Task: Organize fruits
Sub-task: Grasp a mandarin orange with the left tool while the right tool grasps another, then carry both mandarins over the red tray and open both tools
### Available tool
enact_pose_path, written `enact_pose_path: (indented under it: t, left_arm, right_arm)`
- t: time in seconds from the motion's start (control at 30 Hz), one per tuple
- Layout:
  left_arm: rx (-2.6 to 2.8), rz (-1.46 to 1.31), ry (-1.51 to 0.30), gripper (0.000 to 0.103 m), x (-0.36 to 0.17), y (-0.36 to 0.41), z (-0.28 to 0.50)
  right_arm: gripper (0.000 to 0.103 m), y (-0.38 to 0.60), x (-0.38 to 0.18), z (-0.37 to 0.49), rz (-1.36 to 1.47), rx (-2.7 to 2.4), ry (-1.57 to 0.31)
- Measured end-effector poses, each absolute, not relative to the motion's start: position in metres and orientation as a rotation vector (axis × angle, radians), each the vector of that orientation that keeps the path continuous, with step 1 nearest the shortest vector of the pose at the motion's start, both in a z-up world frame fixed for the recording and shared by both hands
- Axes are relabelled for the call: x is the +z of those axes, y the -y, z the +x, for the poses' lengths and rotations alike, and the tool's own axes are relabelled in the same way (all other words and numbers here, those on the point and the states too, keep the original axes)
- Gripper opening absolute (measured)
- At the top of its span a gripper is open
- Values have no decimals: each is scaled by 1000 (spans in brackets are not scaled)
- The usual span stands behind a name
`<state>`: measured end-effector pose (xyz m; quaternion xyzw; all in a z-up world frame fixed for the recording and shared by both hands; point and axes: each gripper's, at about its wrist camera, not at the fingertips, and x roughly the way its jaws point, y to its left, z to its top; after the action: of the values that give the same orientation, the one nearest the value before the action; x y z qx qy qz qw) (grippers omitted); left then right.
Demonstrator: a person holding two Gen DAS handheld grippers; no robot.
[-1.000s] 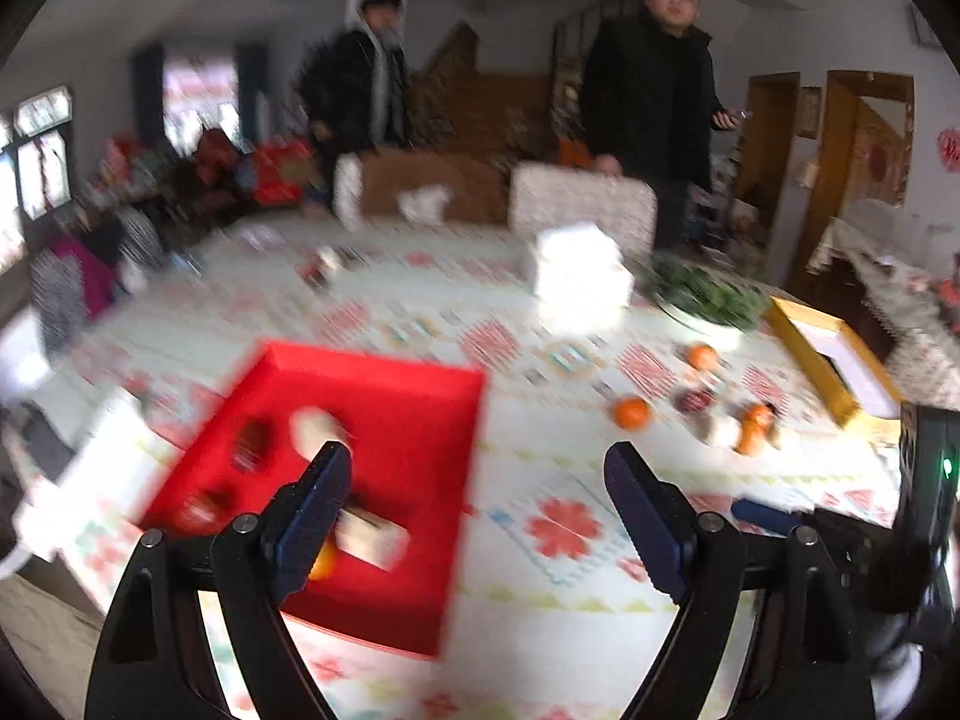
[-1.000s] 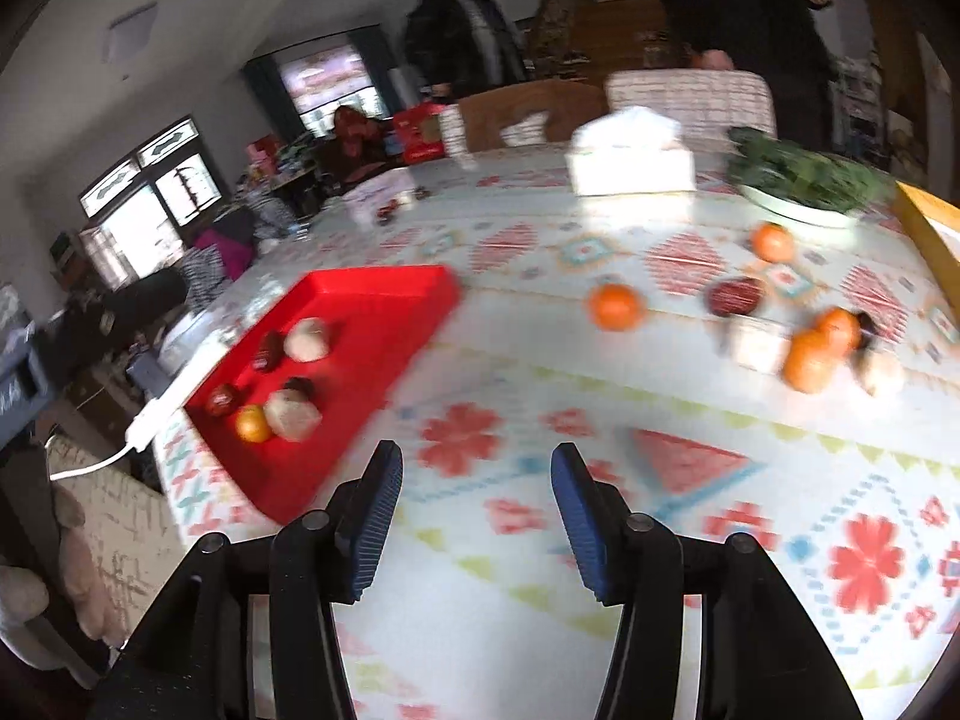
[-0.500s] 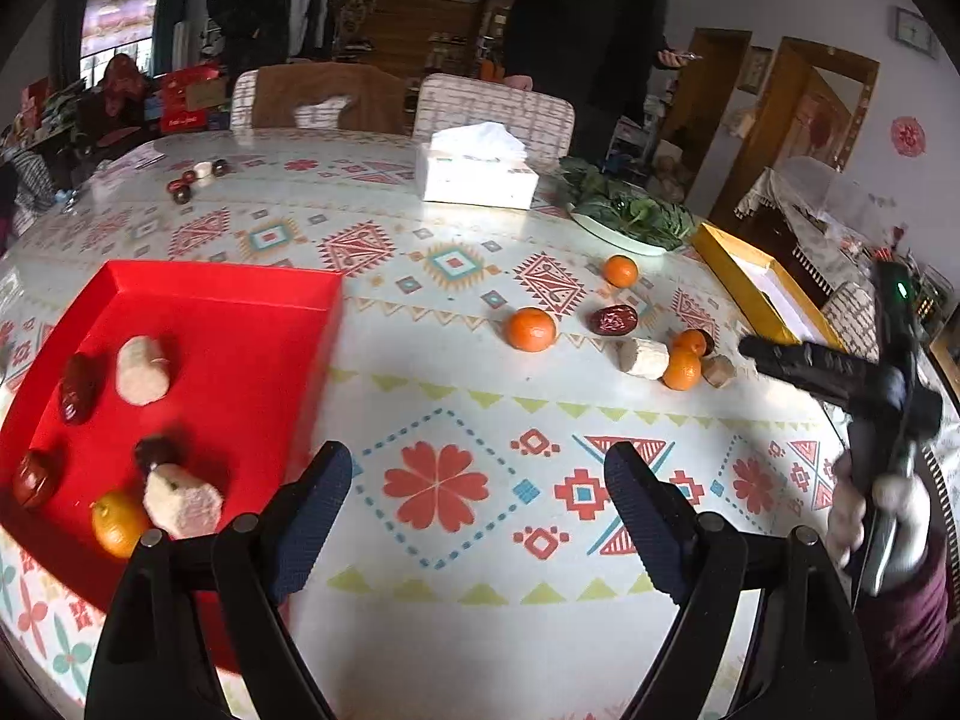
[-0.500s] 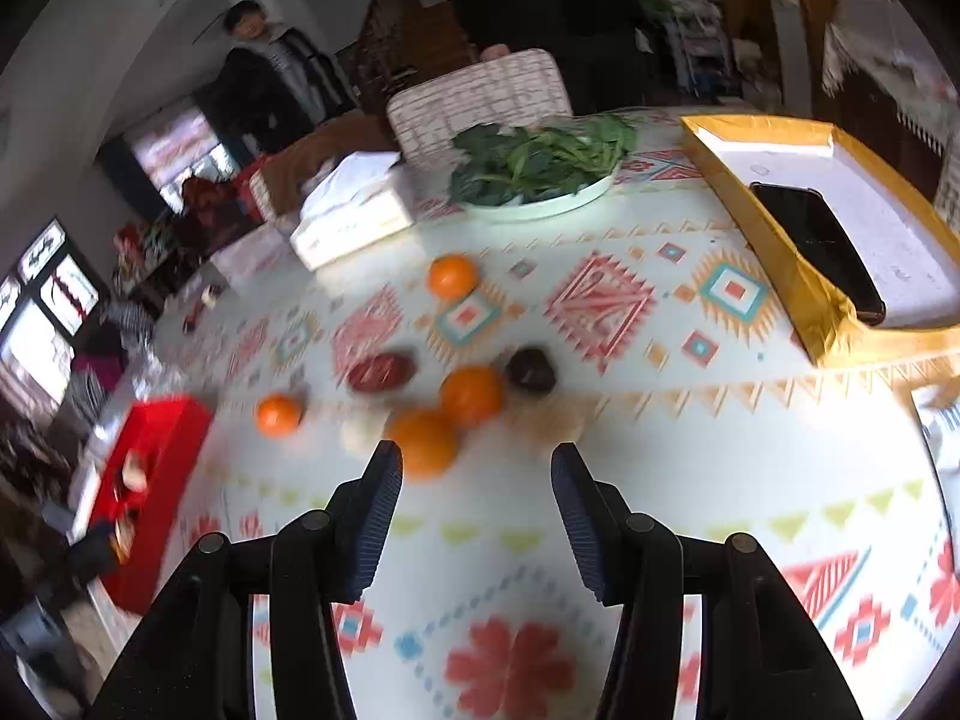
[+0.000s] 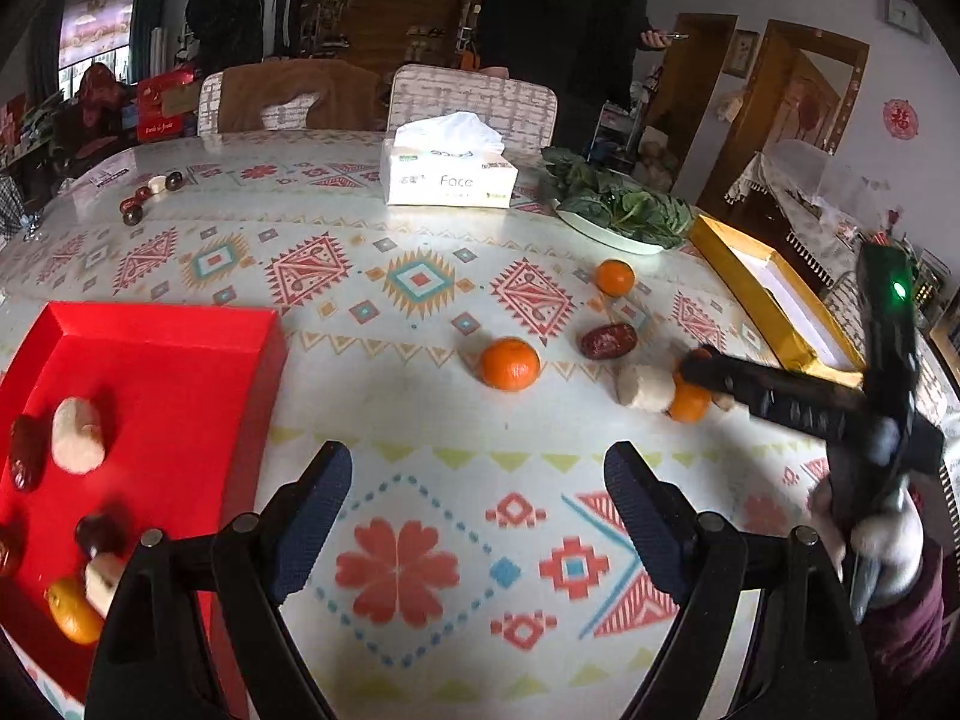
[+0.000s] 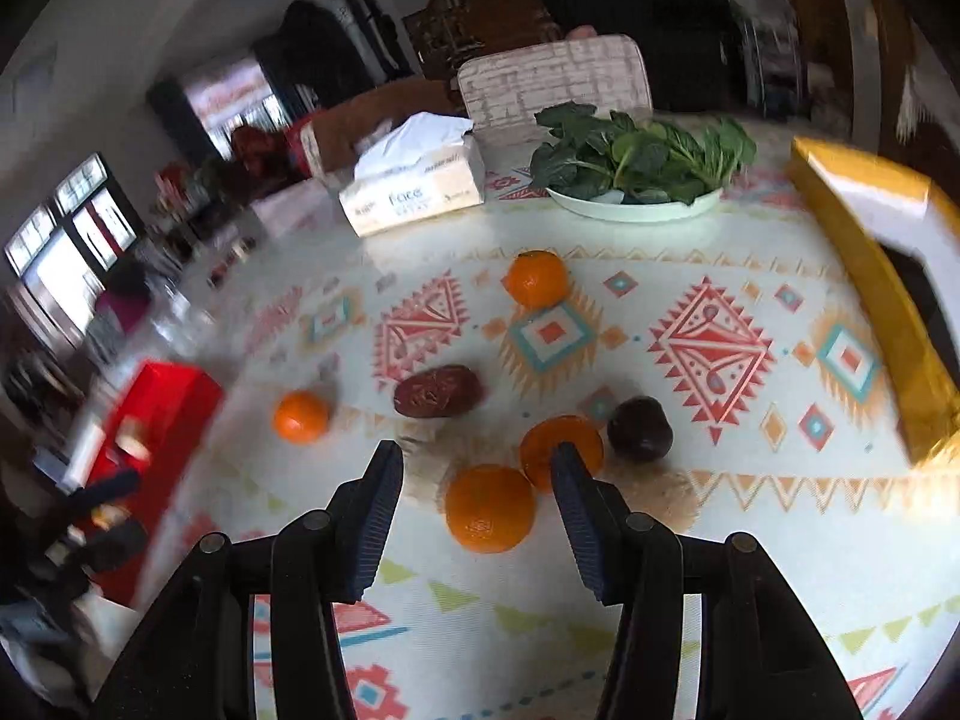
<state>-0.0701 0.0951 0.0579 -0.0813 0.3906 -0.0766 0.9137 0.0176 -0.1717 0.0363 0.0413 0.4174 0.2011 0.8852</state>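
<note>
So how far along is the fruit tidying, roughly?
Partly done. The red tray already holds several pieces, including a small orange. Right now the open right gripper frames the nearest orange without gripping it; the left gripper is open and holds nothing. At least four oranges and a red date remain on the table.

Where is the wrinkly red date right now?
In the right wrist view the red date lies on the tablecloth, left of centre, between the lone orange on its left and the dark round fruit on its right.
</note>
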Motion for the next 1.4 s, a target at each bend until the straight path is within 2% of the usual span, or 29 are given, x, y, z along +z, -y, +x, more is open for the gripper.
enact_pose_path:
  t: [0.07, 0.17, 0.47, 0.57, 0.6, 0.73, 0.8, 0.87, 0.9, 1.4]
  left_arm:
    - [-153, -163, -798, 86, 57, -94, -60]
    - [-148, -158, -799, 86, 52, -93, -42]
    - [-169, -100, -853, 83, 24, -74, 10]
    - [-192, -88, -883, 71, 14, -68, 20]
    - [-204, -90, -898, 62, 11, -67, 22]
    - [-223, -89, -900, 53, 10, -64, 26]
    - [-225, -76, -898, 41, 10, -62, 26]
    - [-242, -65, -897, 34, 10, -58, 25]
    - [-238, -58, -895, 34, 11, -57, 24]
    - [-239, -201, -825, 33, 19, -79, 6]
  right_arm:
    - [56, 169, 36, 14, 58, 411, -866]
    - [48, 168, 35, 10, 64, 460, -889]
    - [48, 161, 19, 11, -49, 441, -935]
    - [47, 159, 12, 13, -70, 435, -939]
    - [47, 159, 12, 14, -73, 435, -938]
    - [46, 160, 11, 14, -58, 428, -921]
    - [46, 159, 11, 15, -54, 423, -917]
    - [43, 160, 12, 16, -47, 421, -915]
    - [39, 159, 11, 18, -44, 420, -915]
    - [37, 174, 15, 16, 44, 375, -893]
